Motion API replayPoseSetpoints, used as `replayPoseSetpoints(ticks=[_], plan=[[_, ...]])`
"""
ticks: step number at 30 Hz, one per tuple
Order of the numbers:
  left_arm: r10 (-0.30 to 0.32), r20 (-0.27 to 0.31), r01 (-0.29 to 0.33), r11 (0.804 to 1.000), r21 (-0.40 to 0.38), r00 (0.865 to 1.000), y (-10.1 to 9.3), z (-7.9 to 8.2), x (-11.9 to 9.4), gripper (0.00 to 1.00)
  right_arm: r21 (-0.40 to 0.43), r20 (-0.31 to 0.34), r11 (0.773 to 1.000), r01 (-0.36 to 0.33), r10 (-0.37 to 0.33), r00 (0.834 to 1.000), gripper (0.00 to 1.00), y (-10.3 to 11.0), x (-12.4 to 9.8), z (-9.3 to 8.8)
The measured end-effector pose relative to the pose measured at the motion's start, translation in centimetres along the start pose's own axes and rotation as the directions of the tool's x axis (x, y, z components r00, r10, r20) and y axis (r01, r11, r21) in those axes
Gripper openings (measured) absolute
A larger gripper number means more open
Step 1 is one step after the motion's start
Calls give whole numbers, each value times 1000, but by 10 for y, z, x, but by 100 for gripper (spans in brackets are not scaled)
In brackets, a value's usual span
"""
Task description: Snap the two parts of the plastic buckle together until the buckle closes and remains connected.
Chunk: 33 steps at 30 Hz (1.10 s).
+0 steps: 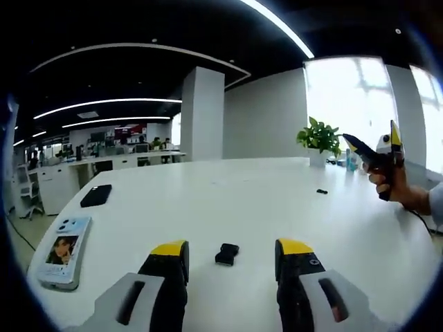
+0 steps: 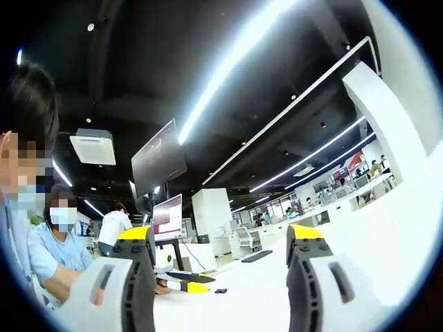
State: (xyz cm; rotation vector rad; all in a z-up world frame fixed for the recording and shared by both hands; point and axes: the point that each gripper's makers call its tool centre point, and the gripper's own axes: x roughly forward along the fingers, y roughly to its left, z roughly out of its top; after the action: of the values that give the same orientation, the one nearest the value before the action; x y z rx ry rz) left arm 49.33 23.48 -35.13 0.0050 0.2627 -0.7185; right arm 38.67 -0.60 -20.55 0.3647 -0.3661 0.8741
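Left gripper view: buckle half [image 1: 227, 254] sits between your released left claw [image 1: 232, 250]. Looks tiny, stiff, slippery, so pinch its flat sides.

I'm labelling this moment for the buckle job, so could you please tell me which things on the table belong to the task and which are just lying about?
Belong to the job:
- black buckle part, between the left tool's open jaws
- small black piece farther off, possibly the other half; too small to tell

Just lying about:
- phone box
- black phone
- potted plant
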Motion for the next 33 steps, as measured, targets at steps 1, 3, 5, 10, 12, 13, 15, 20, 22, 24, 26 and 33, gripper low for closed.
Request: replayPoseSetpoints(ticks=[1, 3, 5, 10, 12, 13, 15, 20, 22, 24, 26, 33], plan=[[-3, -4, 3, 1000, -1, 1000, 0, -1, 0, 49, -2, -1, 1000, 0, 0, 1000, 78, 0, 0, -1], [-5, -7, 5, 1000, -3, 1000, -1, -2, 0, 49, -2, -5, 1000, 1, -1, 1000, 78, -3, 1, 0], [-15, -2, 15, 1000, -2, 1000, -3, -1, 0, 49, -5, -6, 1000, 5, -5, 1000, 78, -5, 1, 0], [-19, -34, 20, 999, 35, 999, -5, -8, 1, 47, 6, 3, 1000, 16, -16, 1000, 78, -7, -1, 2], [-25, -41, 27, 999, 46, 999, -8, -9, 2, 47, 4, 0, 1000, 15, -15, 1000, 78, -7, 0, 1], [-22, -44, 25, 998, 54, 999, -9, -10, 2, 46, 1, -2, 1000, 14, -14, 1000, 78, -6, 0, 0], [-18, -58, 21, 998, 54, 998, -8, -13, 3, 42, -3, -6, 1000, 15, -15, 1000, 78, -6, 0, -1], [-15, -87, 20, 998, 54, 996, -10, -19, 4, 31, 30, -9, 999, 37, -36, 999, 78, -14, -1, -5], [-29, -107, 35, 998, 56, 994, -14, -23, 5, 33, 41, -7, 998, 43, -43, 999, 77, -16, -2, -4], [-28, -129, 39, 996, 79, 991, -16, -28, 7, 32, 46, -2, 998, 47, -47, 999, 77, -17, -2, -2], [-40, -150, 52, 995, 81, 988, -17, -31, 8, 32, 48, -1, 998, 47, -47, 999, 77, -16, -3, -2], [-59, -158, 70, 995, 70, 986, -12, -29, 13, 29, 43, -5, 998, 41, -41, 999, 77, -19, 0, 0]])
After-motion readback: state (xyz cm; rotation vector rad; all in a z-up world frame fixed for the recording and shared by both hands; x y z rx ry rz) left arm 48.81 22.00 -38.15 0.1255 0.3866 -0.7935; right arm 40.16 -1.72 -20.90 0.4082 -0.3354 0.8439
